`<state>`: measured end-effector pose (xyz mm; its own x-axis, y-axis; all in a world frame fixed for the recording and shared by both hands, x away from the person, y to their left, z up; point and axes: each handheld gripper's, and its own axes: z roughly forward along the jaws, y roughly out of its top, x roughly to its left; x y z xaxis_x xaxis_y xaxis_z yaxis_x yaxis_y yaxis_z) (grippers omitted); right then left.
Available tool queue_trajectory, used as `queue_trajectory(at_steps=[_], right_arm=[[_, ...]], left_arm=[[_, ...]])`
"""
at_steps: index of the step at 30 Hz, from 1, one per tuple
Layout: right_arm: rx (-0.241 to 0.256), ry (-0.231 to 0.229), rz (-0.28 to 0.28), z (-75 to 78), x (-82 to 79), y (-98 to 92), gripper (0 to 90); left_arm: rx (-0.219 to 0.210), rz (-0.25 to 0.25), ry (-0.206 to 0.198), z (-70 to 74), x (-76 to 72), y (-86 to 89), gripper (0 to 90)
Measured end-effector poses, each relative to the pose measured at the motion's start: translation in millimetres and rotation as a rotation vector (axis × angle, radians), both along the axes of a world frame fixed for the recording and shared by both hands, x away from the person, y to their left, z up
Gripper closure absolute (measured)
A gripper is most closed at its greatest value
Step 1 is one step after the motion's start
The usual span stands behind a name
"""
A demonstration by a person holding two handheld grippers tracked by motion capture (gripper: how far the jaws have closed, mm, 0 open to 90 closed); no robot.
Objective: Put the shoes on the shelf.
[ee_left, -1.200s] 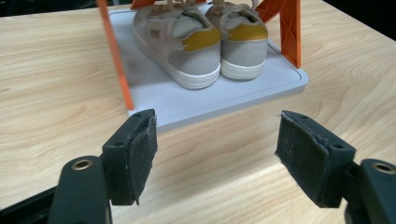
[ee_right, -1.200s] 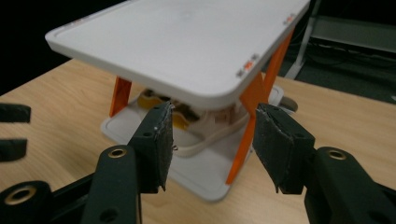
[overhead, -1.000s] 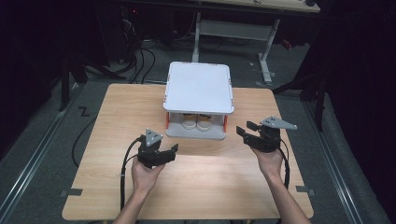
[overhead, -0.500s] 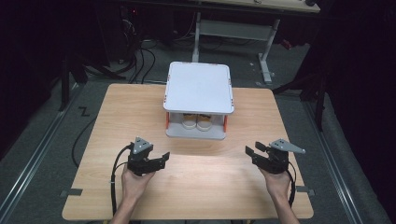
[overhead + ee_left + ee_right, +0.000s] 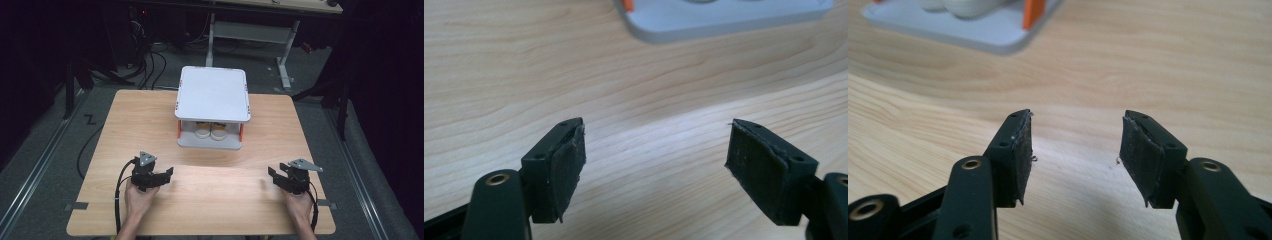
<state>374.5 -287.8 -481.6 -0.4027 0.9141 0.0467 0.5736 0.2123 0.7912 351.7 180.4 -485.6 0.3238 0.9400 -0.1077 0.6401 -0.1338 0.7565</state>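
A white two-tier rack (image 5: pixel 213 95) stands at the far middle of the table (image 5: pixel 150 120), its flat square top level and its open front facing the near edge, with two round pale cups (image 5: pixel 211 132) side by side on its lower shelf between orange posts. The left gripper (image 5: pixel 159 177) rests near the near-left edge, jaws released and empty, aimed toward the right. The right gripper (image 5: pixel 278 176), well apart at the near right, has its jaws spread and empty, aimed left.

Pale wood-grain table (image 5: pixel 210 200), white rack (image 5: pixel 212 95) with orange posts (image 5: pixel 179 129).
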Motion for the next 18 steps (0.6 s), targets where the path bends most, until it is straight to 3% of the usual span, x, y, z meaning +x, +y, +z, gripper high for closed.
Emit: queue_trajectory(at_steps=[8,11,18], right_arm=[[-0.075,0.039,-0.033,-18.0,4.5,-3.4,41.2],[-0.093,0.058,-0.035,-19.6,5.9,-3.4,38.2],[-0.095,0.057,-0.041,-19.8,5.6,-2.4,37.6]], left_arm=[[0.074,0.059,0.033,-17.5,3.8,4.6,23.5],[0.112,0.061,0.002,-20.7,1.6,2.4,23.6],[0.110,0.060,0.002,-20.9,1.5,2.3,22.6]])
